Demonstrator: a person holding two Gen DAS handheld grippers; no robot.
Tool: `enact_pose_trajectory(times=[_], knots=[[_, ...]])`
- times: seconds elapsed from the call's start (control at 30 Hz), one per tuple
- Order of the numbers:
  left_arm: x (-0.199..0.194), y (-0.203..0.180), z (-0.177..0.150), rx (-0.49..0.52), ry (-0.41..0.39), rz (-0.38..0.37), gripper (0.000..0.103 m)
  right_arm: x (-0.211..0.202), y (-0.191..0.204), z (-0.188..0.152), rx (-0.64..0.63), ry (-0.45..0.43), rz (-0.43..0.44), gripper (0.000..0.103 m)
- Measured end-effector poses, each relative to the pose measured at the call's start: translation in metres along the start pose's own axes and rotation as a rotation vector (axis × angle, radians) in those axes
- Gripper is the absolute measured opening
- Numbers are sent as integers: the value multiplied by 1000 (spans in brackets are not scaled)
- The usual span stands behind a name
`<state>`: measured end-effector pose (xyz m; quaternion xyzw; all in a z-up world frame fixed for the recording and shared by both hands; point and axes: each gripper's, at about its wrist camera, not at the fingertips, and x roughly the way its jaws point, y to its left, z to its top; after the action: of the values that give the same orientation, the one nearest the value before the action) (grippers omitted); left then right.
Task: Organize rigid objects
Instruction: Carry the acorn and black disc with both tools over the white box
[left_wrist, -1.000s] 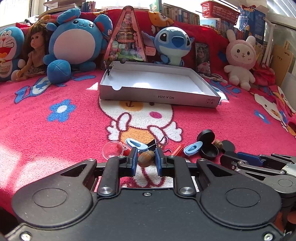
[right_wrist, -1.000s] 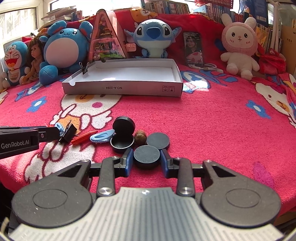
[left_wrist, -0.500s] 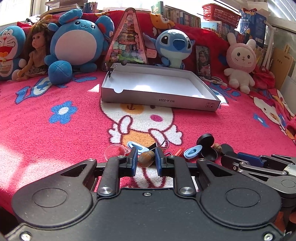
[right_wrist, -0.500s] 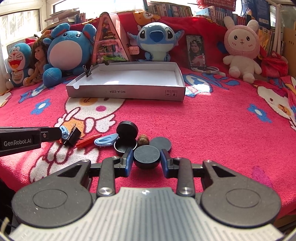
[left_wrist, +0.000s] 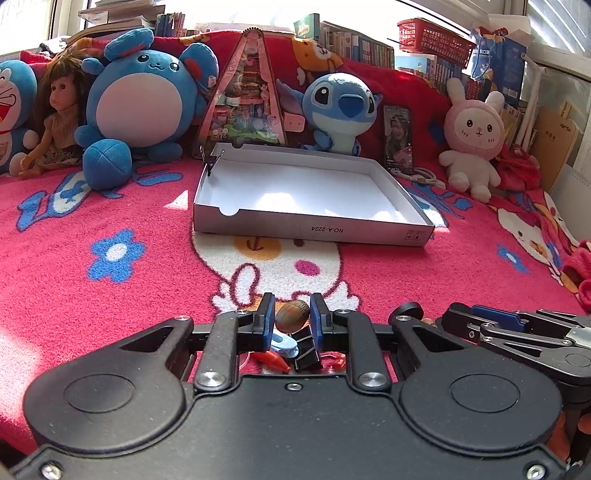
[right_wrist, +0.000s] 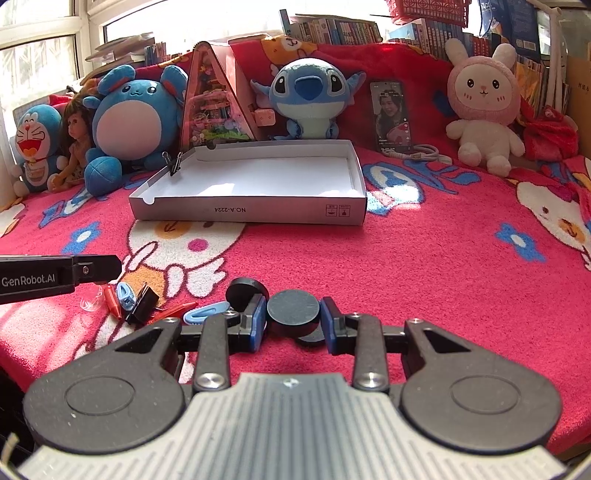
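Small rigid objects lie scattered on the pink blanket (right_wrist: 424, 266) near its front edge: a black binder clip (right_wrist: 142, 302), a blue oval piece (right_wrist: 205, 312), a red sliver (right_wrist: 173, 308), a clear plastic dome (right_wrist: 90, 301) and black round caps (right_wrist: 242, 290). Left gripper (left_wrist: 292, 319) is clenched on a brown nut (left_wrist: 291, 315), which sits between its blue pads, raised above the clutter below it. Right gripper (right_wrist: 293, 319) grasps a black disc (right_wrist: 293, 308) across its width, with another black disc (right_wrist: 312, 338) on the blanket just under it. From the right wrist view, the left gripper's black finger reaches in from the left edge, just above the clear dome. Toward the back of the blanket stands a shallow white cardboard tray (left_wrist: 314, 230), with a binder clip (left_wrist: 211, 158) clamped on its far left corner. Behind the tray, along the back edge, sit plush toys (left_wrist: 144, 99), a doll (left_wrist: 59, 118), a triangular pink box (left_wrist: 245, 99) and a phone (left_wrist: 397, 138) propped upright
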<state>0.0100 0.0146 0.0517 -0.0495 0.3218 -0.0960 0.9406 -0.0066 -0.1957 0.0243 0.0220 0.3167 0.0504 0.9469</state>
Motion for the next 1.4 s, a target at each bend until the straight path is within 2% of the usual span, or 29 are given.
enact_pose_trajectory(times=[0.2, 0.33, 0.47, 0.67, 0.77, 0.93, 1.4], knots=[[17, 6, 43, 21, -21, -6, 19, 22, -18, 42, 58, 23, 71, 37], [39, 7, 80, 28, -44, -19, 19, 46, -26, 78, 61, 35, 74, 37], [75, 8, 112, 10, -4, -66, 19, 78, -33, 108, 88, 82, 93, 37], [140, 5, 147, -38, 78, -45, 19, 135, -31, 138, 71, 146, 11, 37], [165, 3, 151, -49, 105, -16, 19, 157, -28, 144, 53, 152, -18, 37], [192, 5, 143, -53, 145, 31, 19, 184, -29, 144, 78, 186, -18, 37], [211, 9, 135, -49, 170, 66, 19, 198, -27, 135, 60, 195, -28, 37]])
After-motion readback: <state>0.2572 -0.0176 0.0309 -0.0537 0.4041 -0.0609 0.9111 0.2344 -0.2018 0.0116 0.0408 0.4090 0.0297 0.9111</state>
